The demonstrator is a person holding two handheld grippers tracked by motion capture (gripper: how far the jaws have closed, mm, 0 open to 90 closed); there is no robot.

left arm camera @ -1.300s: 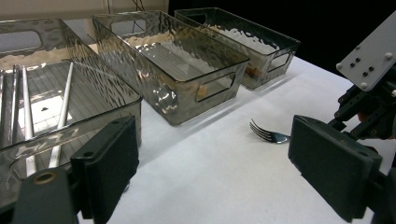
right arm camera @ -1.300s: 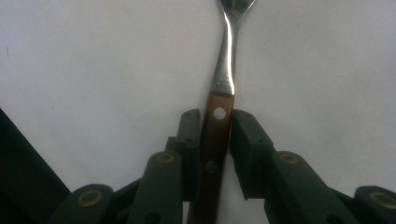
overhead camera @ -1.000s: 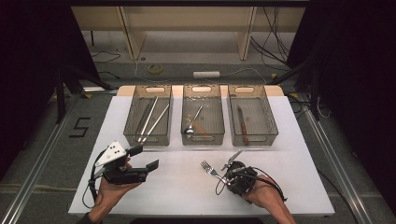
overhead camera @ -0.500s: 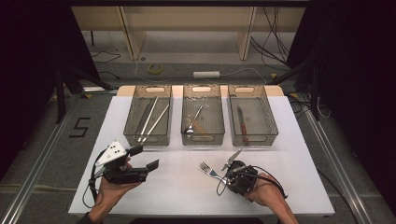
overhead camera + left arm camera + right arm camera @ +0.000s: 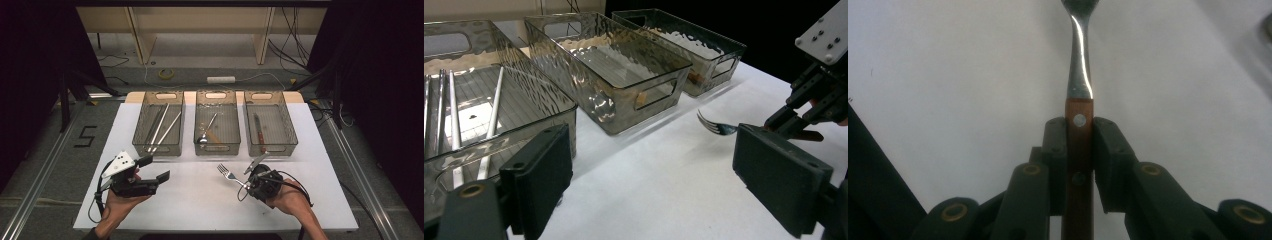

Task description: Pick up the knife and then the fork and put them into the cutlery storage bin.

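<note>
Near the front edge of the white table (image 5: pixel 320 150), right of centre, the fork (image 5: pixel 227 174) sits clamped in the right gripper (image 5: pixel 245 183): jaws narrow, pads pinching the brown wooden handle (image 5: pixel 1079 150) from both sides, seen clearly in the right gripper view. Long axis runs out from the jaws, tines leading, pointing back-left toward the middle bin (image 5: pixel 217 145), which holds a spoon (image 5: pixel 206 131). Left bin (image 5: pixel 159 148) has chopsticks (image 5: pixel 163 127), right bin (image 5: pixel 268 146) a knife (image 5: pixel 258 129). My read: the middle bin lies nearest along the fork's axis, so the right hand carries it. Left gripper (image 5: pixel 152 169) rests by the front-left corner, jaws wide, holding nothing, well apart from the fork.
</note>
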